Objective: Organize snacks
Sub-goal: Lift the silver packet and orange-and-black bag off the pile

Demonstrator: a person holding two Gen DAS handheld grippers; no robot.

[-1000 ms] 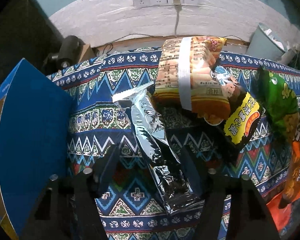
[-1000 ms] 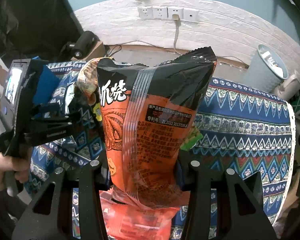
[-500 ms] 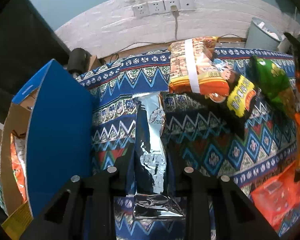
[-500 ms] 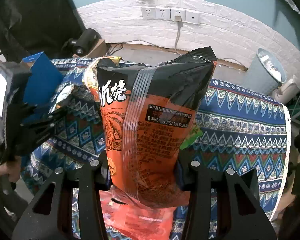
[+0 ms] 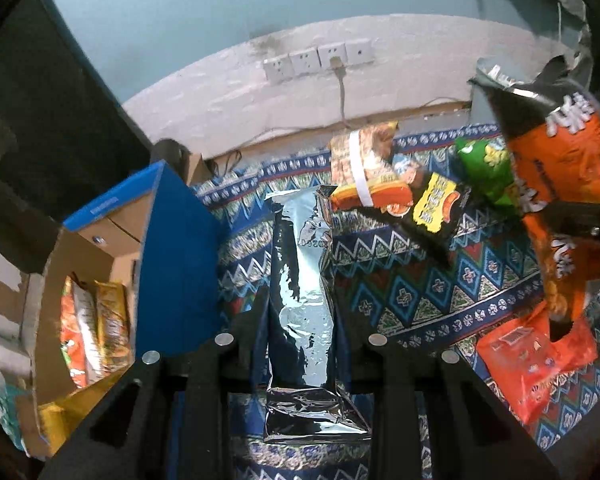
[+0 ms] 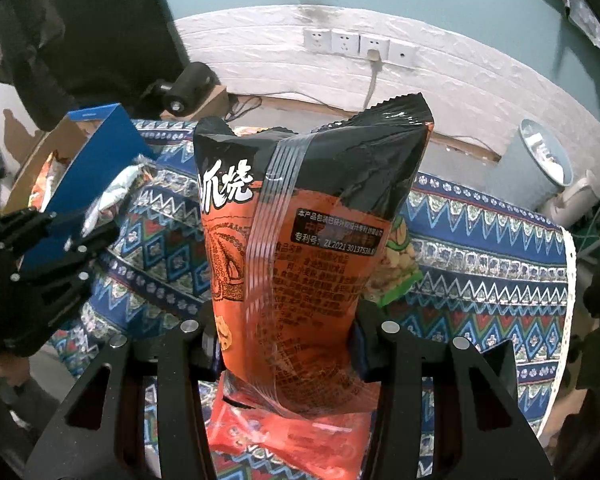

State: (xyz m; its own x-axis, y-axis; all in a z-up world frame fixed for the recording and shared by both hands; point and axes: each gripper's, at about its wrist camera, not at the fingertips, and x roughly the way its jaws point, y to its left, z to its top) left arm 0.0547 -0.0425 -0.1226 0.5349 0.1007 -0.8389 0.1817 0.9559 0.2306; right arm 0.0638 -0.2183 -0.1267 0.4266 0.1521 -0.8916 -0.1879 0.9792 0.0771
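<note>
My left gripper (image 5: pixel 300 320) is shut on a long silver foil snack pack (image 5: pixel 302 280), held off the patterned tablecloth (image 5: pixel 420 296). To its left stands an open blue cardboard box (image 5: pixel 172 264) with several snack bags inside (image 5: pixel 96 328). My right gripper (image 6: pixel 284 344) is shut on a large orange and black chip bag (image 6: pixel 300 248), held upright above the table. The same bag (image 5: pixel 560 176) hangs at the right of the left wrist view. On the cloth lie an orange noodle pack (image 5: pixel 364 172), a black and yellow bag (image 5: pixel 436 204), a green bag (image 5: pixel 484 168) and a red pouch (image 5: pixel 528 360).
A white brick wall with sockets (image 5: pixel 320 60) and a plugged cable runs behind the table. A grey bin (image 6: pixel 540 160) stands at the back right. A black device (image 6: pixel 184 88) sits on a carton at the back left. The left gripper (image 6: pixel 52 240) shows beside the blue box (image 6: pixel 88 152).
My left gripper closed on the silver pack and lifted it off the cloth toward the blue box, whose inside now shows. The right gripper rose slightly with the orange bag.
</note>
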